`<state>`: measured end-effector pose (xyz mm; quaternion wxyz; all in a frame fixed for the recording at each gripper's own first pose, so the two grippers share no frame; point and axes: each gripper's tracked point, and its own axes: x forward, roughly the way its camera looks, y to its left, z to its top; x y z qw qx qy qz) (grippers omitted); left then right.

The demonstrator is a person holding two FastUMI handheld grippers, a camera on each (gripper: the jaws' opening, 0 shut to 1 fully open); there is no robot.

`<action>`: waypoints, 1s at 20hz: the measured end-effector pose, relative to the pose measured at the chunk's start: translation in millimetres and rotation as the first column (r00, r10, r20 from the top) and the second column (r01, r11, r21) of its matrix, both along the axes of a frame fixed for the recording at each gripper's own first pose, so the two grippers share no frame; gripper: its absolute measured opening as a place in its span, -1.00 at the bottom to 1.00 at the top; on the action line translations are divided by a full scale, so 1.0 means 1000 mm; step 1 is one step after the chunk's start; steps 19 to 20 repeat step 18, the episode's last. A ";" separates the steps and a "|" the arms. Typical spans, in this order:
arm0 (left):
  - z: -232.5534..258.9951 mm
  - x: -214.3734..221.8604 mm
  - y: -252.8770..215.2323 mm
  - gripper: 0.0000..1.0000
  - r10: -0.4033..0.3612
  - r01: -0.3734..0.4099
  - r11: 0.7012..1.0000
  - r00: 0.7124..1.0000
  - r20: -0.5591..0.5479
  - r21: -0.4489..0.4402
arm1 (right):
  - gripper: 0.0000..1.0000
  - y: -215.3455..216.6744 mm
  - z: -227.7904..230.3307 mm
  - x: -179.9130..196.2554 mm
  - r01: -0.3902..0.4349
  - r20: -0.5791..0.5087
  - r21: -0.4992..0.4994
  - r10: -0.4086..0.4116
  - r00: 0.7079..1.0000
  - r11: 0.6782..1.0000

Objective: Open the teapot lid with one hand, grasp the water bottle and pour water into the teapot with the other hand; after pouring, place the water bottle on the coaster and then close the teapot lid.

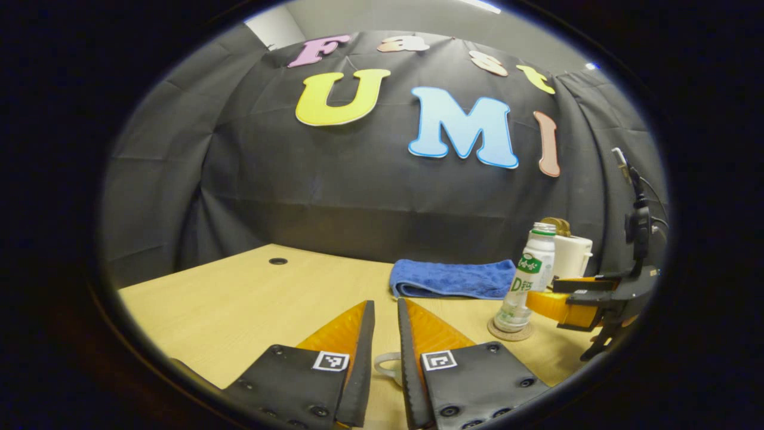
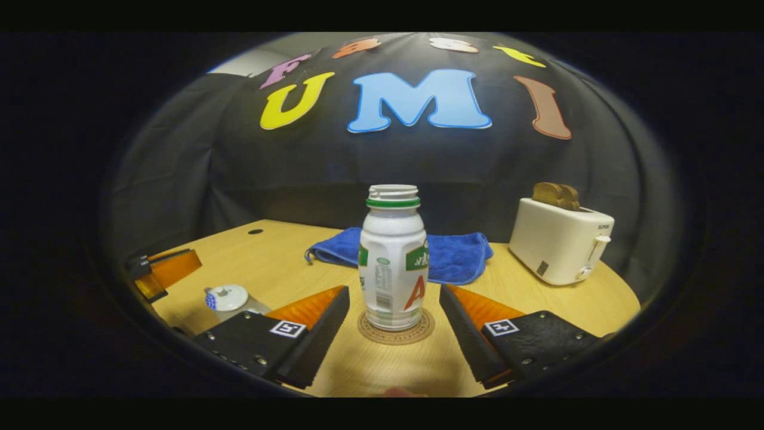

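Right gripper view has the right claw (image 2: 388, 334) spread wide, its fingers on either side of the water bottle (image 2: 393, 263), which stands on the coaster (image 2: 367, 332). Left claw (image 1: 386, 358) is nearly together over the counter (image 1: 239, 298). Teapot (image 2: 230, 298) sits near left with its lid (image 2: 225, 295) on. Looks like the finish; otherwise grab the lid.

Even overhead light falls on the table (image 2: 286, 263), which shows soft, faint shadows. The bottle (image 2: 393, 263) is sharp; around it the edges bend and dim.
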<state>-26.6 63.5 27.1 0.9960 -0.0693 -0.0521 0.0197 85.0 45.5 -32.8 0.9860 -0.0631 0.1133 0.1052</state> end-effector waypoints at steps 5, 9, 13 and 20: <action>0.022 -0.013 -0.012 -0.33 -0.049 0.050 0.999 0.997 0.059 -0.014 | 0.93 0.006 0.016 -0.038 0.002 0.050 0.008 -0.002 0.999 1.000; 0.025 -0.037 -0.023 -0.47 -0.074 0.076 0.996 0.996 0.053 -0.037 | 0.92 0.004 0.039 -0.072 0.022 0.128 -0.008 -0.021 0.992 1.000; 0.026 -0.072 -0.046 -0.39 -0.102 0.104 0.994 0.993 0.061 -0.028 | 0.92 0.001 0.055 -0.105 0.039 0.171 0.009 -0.040 0.984 0.999; 0.038 -0.111 -0.080 -0.39 -0.141 0.140 0.990 0.985 0.100 0.015 | 0.92 -0.016 0.067 -0.135 0.090 0.215 0.039 -0.097 0.972 0.995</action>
